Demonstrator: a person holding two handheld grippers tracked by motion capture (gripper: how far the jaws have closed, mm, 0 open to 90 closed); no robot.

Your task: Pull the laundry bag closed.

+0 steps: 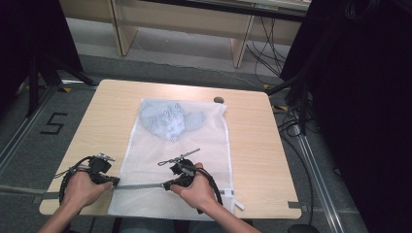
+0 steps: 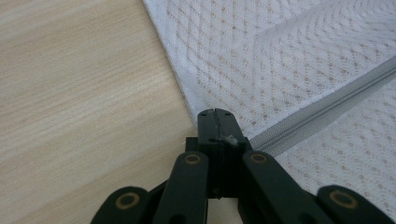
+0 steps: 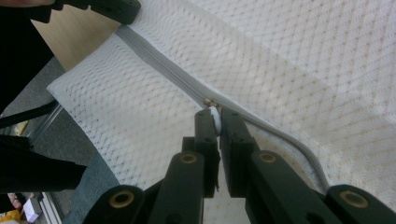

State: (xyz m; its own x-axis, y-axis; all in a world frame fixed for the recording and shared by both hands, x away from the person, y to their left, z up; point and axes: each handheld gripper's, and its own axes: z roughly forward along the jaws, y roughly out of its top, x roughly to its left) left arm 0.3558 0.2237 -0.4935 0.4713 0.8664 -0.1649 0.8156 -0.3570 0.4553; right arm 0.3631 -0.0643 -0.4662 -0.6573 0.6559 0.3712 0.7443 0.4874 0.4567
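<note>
1. The mesh laundry bag (image 1: 177, 160) is lying flat in the middle of the table (image 1: 252, 145), and its zipper (image 1: 141, 185) is running across the near end.
2. The left gripper (image 1: 112, 181) is pinching the bag's left edge at the zipper's end; its fingers (image 2: 215, 128) are pressed together on the fabric.
3. The right gripper (image 1: 167, 185) is clamping its fingers (image 3: 233, 135) on the small white zipper pull (image 3: 215, 119).
4. Risk: the pull is small, so it is probably slipping out if the right hand is tugging at an angle; the mesh may also bunch if the left grip is loosening.
5. Inside the bag, a light blue garment (image 1: 170, 119) is sitting at the far end.
</note>
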